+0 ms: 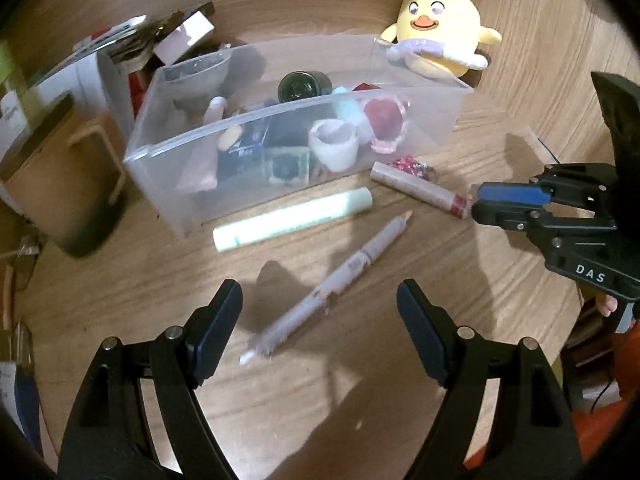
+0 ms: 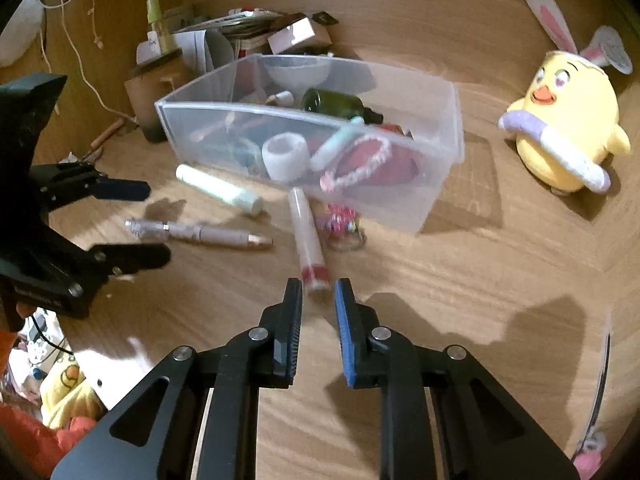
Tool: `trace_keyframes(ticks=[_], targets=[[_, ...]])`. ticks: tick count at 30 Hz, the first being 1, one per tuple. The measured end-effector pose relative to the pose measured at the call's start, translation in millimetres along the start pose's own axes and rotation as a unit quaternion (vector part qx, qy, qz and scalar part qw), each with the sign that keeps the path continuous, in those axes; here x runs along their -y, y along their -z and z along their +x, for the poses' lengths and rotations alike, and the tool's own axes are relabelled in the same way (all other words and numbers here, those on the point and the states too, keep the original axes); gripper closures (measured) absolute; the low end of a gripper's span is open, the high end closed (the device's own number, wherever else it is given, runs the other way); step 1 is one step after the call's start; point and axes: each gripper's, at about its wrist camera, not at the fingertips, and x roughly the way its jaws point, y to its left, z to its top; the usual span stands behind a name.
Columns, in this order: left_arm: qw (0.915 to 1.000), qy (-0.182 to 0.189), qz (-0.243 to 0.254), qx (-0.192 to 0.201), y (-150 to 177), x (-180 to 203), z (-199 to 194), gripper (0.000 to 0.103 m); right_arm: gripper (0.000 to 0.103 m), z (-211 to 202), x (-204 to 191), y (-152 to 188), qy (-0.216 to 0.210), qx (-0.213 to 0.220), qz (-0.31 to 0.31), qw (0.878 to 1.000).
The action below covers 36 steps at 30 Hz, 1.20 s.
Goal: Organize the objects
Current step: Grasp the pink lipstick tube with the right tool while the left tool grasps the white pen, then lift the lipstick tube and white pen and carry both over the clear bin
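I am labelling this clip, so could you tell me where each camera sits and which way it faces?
Left wrist: on the left gripper, looking down over its open fingers at the pen and clear bin; the right gripper enters from the right.
Right wrist: on the right gripper, aimed at the red-capped tube; the left gripper shows at left.
Shared: bin, green tube, chick plush.

Each fisheye camera sat behind its own fingers and looked down and forward over the wooden desk, the left close above the grey pen, the right from further right, both sharing the clear bin and the yellow plush chick.
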Motion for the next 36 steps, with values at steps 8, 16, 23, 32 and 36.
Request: trace_keyframes(ticks=[8,16,23,32,36], targets=[[0.9999,0.009,-0.006,-0.009,-5.0,-0.4,18.9,0.048,0.087,27.7,-5.7,-19.7,-0.011,-0.014,-0.005,1.000],[1.0000,0.000,-0.008,0.001,14.6,5.8,5.9,0.086,0.089,21.8,-10.4,-5.2,-0.013,-0.008,-0.008,1.000],[0.9998,0.011,-0.014,-0.005,26.5,15.0,-5.0,0.090,0.089,3.0,-4.9,17.0,-0.019,-0.010,0.007,1.000],[1.0000,0.007,-0.001,0.005,11.7,17.9,7.3,0.089,0.089,9.3,-8.4,10.2,-0.020,-0.015,0.009,1.000],[0.9998,0.016,-0.001,0.012,5.9,16.3,12.0,0.089,0.089,16.8,-11.4,2.6,-0.019,-0.008,0.016,1.000]])
